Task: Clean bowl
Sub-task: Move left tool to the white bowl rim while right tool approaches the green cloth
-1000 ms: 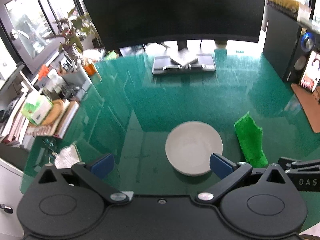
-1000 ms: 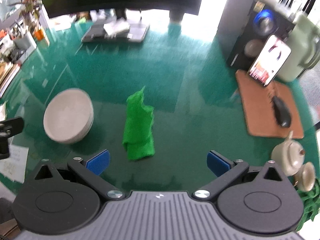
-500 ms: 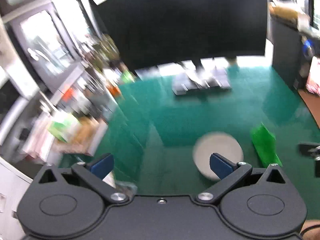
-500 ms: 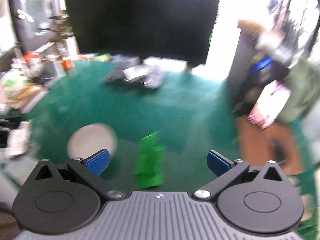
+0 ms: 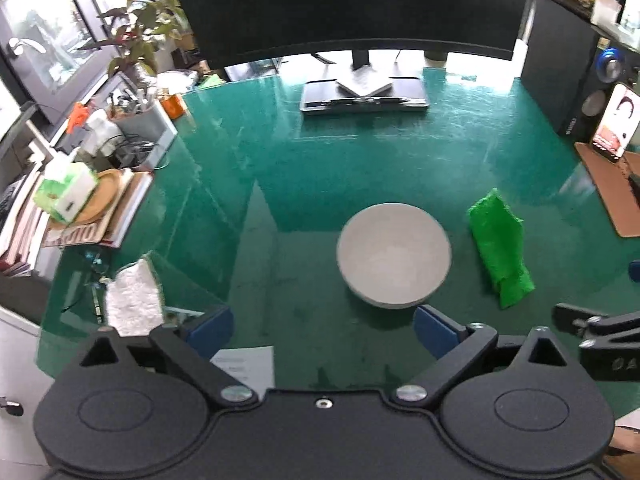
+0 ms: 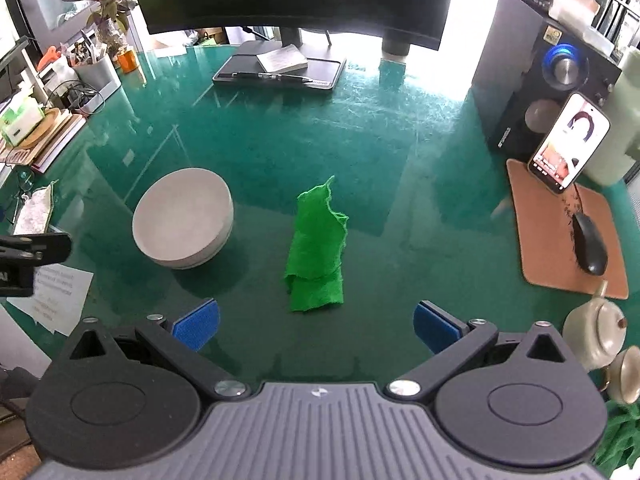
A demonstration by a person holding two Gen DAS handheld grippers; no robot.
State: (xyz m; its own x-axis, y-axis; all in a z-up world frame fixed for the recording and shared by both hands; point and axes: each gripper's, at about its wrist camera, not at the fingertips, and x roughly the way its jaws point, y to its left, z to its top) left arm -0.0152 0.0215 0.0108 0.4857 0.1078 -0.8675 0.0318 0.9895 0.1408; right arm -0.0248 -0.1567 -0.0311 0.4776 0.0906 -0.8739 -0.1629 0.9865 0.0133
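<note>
A white empty bowl (image 5: 394, 254) stands on the green glass desk (image 5: 360, 160); it also shows in the right wrist view (image 6: 183, 223). A folded green cloth (image 5: 500, 248) lies to its right, seen in the right wrist view (image 6: 318, 248) straight ahead. My left gripper (image 5: 322, 330) is open and empty, just short of the bowl. My right gripper (image 6: 316, 322) is open and empty, just short of the cloth's near end. Each gripper's edge shows in the other's view.
A monitor (image 5: 352, 4) and its base (image 5: 364, 96) stand at the back. Books and a tissue box (image 5: 66, 196) are at the left, a white rag (image 5: 134, 302) near the front left. A speaker (image 6: 536, 76), phone (image 6: 568, 144), mouse (image 6: 590, 244) and teapot (image 6: 596, 334) are at the right.
Both grippers swung up and away half a second ago, then came back to nearly the earlier view. Bowl and cloth have not moved.
</note>
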